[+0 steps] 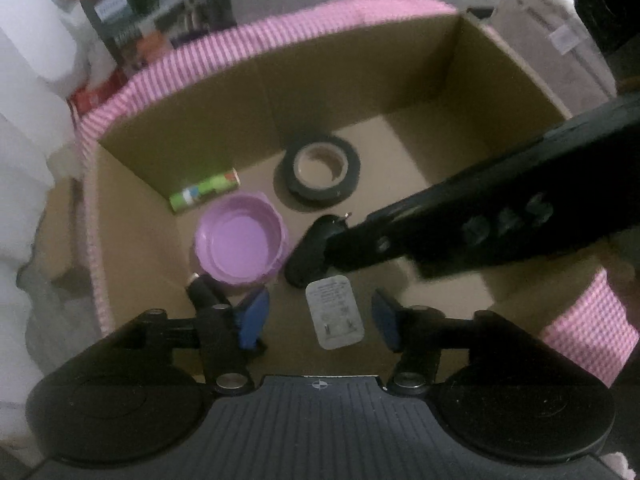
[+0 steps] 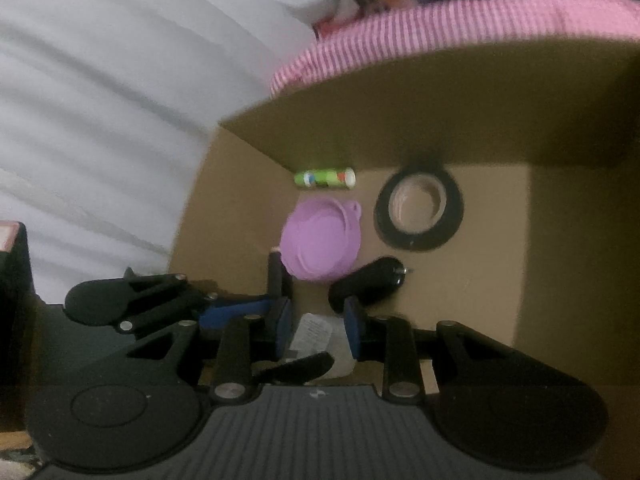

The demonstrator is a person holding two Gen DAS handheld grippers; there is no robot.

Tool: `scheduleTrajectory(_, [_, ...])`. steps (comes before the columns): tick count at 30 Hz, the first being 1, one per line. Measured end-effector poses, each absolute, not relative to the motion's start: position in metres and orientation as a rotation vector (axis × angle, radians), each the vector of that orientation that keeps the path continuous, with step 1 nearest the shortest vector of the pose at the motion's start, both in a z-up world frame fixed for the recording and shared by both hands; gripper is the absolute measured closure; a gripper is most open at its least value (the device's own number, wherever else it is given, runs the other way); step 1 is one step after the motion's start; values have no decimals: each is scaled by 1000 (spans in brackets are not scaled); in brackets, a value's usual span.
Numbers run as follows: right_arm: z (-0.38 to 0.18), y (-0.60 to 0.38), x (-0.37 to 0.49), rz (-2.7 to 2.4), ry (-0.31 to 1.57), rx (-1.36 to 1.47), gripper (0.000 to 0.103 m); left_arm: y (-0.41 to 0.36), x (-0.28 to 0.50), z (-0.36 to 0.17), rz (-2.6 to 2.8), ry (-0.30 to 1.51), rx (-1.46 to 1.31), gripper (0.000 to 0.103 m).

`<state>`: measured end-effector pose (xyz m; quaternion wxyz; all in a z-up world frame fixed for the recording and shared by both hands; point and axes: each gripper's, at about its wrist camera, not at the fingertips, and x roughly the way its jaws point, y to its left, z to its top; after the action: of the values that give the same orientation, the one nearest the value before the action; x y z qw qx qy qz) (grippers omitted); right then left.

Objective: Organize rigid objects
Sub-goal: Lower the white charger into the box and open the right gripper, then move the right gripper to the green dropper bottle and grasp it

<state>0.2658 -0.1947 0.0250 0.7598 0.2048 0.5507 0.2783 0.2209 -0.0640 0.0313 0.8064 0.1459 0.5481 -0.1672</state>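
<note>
Left tongs [image 1: 320, 320] open, tilted over charger [image 1: 335, 312]

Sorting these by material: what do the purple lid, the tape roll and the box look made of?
Purple lid: likely moulded plastic, smooth and even in colour. Tape roll: dark tape on a tan, probably cardboard, core. Box: matte brown cardboard with fold creases.

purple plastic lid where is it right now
The purple plastic lid lies on the floor of the cardboard box, near its left corner, just in front of the green tube and left of the black tape roll.
</note>
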Motion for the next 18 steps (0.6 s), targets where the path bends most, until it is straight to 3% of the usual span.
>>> scheduleTrajectory(7, [67, -244, 210, 593, 1014, 526, 71, -50, 169, 82, -374, 977, 269, 31])
scheduleTrajectory(10, [85, -264, 171, 576, 911, 531, 66, -44, 137, 98, -383, 871, 251, 24])
scheduleTrajectory(12, [92, -270, 146, 559, 852, 513, 58, -41, 113, 103, -395, 812, 238, 23])
scheduleTrajectory(18, [94, -272, 86, 542, 784, 439, 57, -44, 64, 80, -437, 713, 218, 23])
